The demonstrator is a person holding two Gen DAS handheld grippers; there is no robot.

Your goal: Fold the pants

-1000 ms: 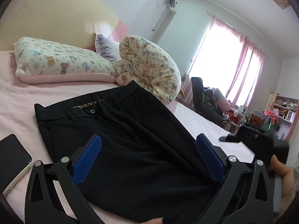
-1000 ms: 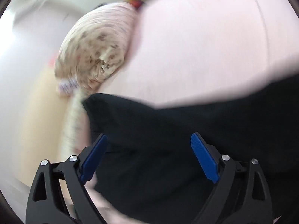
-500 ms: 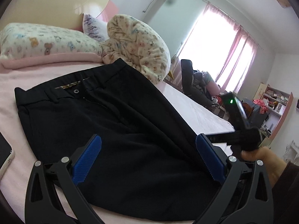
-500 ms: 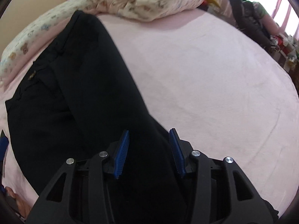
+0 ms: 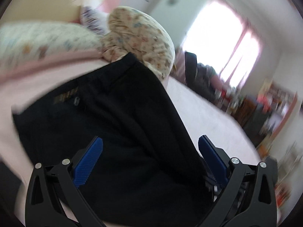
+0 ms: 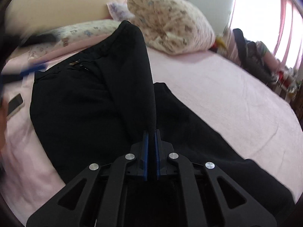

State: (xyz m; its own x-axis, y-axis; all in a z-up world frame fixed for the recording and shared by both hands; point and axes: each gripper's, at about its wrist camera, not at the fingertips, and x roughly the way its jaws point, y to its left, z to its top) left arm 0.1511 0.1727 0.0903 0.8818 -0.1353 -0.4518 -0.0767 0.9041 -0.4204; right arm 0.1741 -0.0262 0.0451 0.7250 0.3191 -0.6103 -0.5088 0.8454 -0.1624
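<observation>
Black pants [image 5: 106,117] lie on the pink bed, waistband toward the pillows. My left gripper [image 5: 149,158] is open and hovers over the upper legs, holding nothing. In the right wrist view my right gripper [image 6: 151,138] is shut on the right edge of the pants [image 6: 79,102] and lifts it into a raised ridge [image 6: 140,71] above the lower leg. The left wrist view is blurred.
A patterned pillow [image 5: 37,39] and a bundled quilt [image 6: 170,26] lie at the head of the bed. A phone [image 6: 15,105] lies on the pink sheet [image 6: 227,94] left of the pants. A chair with clothes [image 6: 251,56] stands by the window.
My right gripper has closed on the pants' right edge and raised it. My left gripper has swung while staying open over the pants.
</observation>
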